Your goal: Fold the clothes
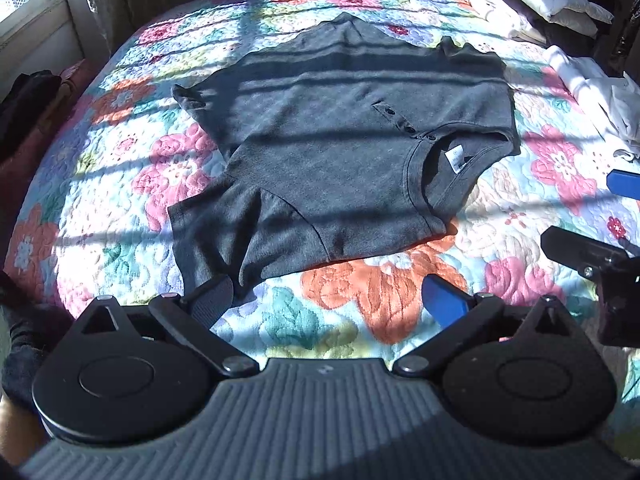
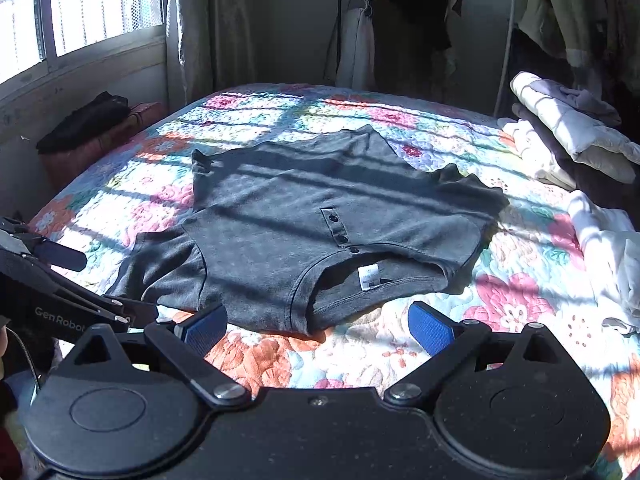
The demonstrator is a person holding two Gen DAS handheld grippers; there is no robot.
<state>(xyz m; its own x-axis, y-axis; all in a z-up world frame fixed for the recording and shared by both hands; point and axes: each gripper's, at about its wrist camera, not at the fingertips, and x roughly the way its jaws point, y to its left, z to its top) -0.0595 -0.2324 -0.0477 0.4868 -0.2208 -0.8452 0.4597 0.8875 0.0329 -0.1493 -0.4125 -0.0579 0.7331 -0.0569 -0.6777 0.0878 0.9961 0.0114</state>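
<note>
Dark gray shirt (image 1: 320, 152) lying flat in the middle of the bed, on a flowery quilt (image 1: 360, 312). Front side up, neck hole nearest the cameras, with a small white tag (image 2: 369, 276) showing inside. Three dark buttons (image 2: 342, 237) in a short row going up from the neck. One short sleeve (image 1: 208, 236) spread out on the near left, wrinkled a bit. Stripes of sun and shadow across the cloth.

Left gripper (image 1: 327, 300) low over the quilt, just in front of the sleeve edge. Jaws wide apart, nothing between them. One blue pad (image 1: 442, 300) bright in the sun, the other in shade near the sleeve.

Right gripper (image 2: 316, 326) also low, just in front of the neck hole. Jaws wide apart too, holding nothing. Blue pads (image 2: 430, 328) on both sides, the left one right at the shirt's edge.

Pile of white and pale clothes (image 2: 568, 148) on the far right of the bed. Window (image 2: 80, 8) with bars on the left, curtain (image 2: 208, 28) beside it. Rack of hanging clothes (image 2: 400, 20) at the back wall.
</note>
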